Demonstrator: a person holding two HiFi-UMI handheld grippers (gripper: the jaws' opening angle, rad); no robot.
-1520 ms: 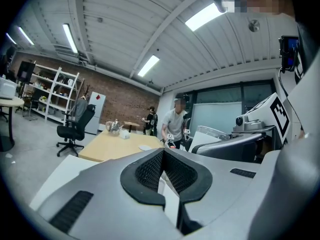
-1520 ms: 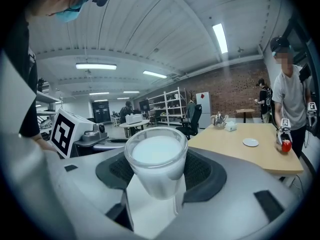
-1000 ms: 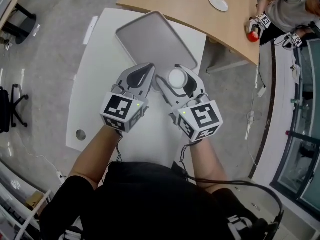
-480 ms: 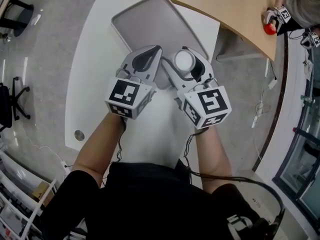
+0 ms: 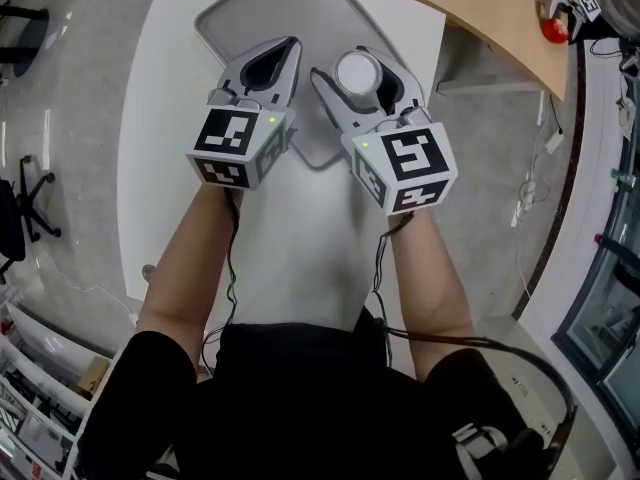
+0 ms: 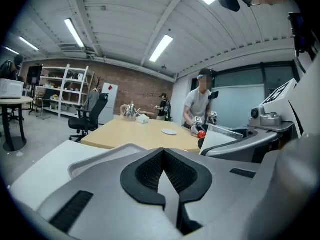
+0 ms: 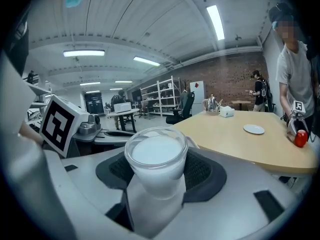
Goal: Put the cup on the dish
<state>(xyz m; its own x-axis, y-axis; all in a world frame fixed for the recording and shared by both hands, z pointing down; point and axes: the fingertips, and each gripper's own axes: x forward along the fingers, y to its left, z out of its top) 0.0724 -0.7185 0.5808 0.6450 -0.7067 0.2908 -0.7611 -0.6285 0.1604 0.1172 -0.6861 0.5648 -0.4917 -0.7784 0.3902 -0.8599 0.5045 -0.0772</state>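
Note:
A clear cup with white contents stands upright between the jaws of my right gripper, which is shut on it. In the right gripper view the cup fills the middle. The dish, a small white plate, lies on the wooden table ahead and well beyond the cup; the left gripper view also shows the dish. My left gripper hovers beside the right one, shut, with nothing between its dark pads. The head view does not show the dish.
A grey tray lies on the white table under both grippers. At the wooden table's far side a person holds grippers and a red ball. Office chairs and shelves stand further back.
Both grippers, with the cup, have risen towards the top of the head view. The tray and wooden table slid up and partly out of the frame.

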